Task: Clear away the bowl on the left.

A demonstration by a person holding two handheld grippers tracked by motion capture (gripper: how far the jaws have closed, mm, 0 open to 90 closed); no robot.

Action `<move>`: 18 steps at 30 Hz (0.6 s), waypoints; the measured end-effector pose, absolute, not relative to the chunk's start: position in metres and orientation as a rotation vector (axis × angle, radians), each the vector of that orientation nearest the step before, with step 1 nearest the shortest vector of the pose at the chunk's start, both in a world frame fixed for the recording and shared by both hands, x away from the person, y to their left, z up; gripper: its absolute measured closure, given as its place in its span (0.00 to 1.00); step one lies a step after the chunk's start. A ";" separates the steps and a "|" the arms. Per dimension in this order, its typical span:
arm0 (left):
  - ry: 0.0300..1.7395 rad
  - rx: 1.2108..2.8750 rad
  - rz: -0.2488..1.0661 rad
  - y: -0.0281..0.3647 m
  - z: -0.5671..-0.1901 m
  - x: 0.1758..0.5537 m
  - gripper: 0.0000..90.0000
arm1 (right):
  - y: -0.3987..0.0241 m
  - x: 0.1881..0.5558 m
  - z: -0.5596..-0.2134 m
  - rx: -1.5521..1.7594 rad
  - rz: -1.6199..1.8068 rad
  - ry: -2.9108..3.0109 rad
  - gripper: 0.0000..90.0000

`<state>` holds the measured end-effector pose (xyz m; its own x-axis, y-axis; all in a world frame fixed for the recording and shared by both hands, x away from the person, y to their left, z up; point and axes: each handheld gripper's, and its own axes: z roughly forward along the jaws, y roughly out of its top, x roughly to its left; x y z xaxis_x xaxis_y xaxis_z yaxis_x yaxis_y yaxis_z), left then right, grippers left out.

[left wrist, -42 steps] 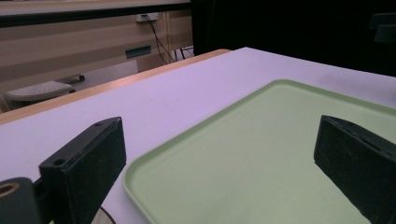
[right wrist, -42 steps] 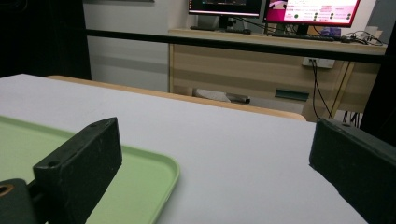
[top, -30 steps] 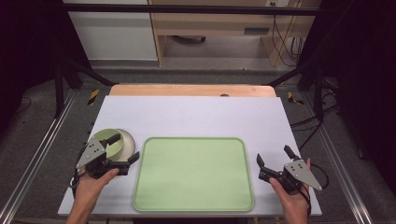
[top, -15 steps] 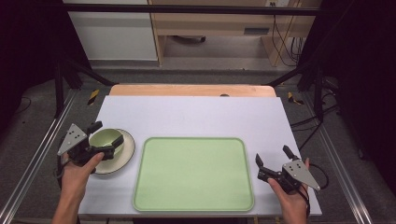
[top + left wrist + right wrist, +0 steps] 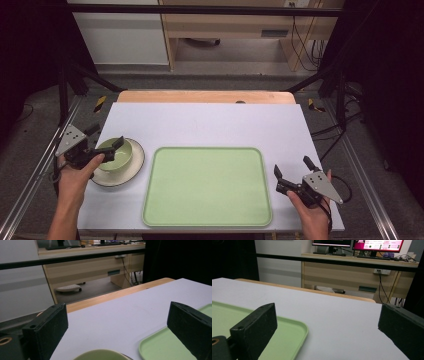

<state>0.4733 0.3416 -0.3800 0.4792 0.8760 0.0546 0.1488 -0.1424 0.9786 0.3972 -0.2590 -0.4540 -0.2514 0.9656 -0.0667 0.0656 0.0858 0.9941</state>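
our left gripper (image 5: 106,136) sits over the green bowl (image 5: 116,154), jaws spread wide, one off the bowl's far-left side and one above its far rim; contact unclear from the high view. in the left gripper view the jaws stand well apart with the bowl rim (image 5: 101,354) low between them. the bowl sits on a white plate (image 5: 129,172) at the table's (image 5: 210,120) left, just beside the green tray (image 5: 207,185). our right gripper (image 5: 290,172) is off the tray's right edge, jaws apart, holding nothing, over bare table.
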 end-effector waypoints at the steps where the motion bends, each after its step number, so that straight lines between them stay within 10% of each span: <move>1: 0.923 1.594 0.805 0.345 -0.382 0.476 0.04 | -0.259 0.397 -0.454 1.080 1.292 1.487 0.03; 18: 1.102 1.644 0.825 0.380 -0.408 0.479 0.07 | -0.259 0.397 -0.453 1.075 1.306 1.484 0.03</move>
<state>0.4788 0.3795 -0.4082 0.3640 0.9311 0.0235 0.2844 -0.1351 0.9491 0.3969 -0.2591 -0.4531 -0.2566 0.9646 -0.0615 0.0619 0.0799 0.9949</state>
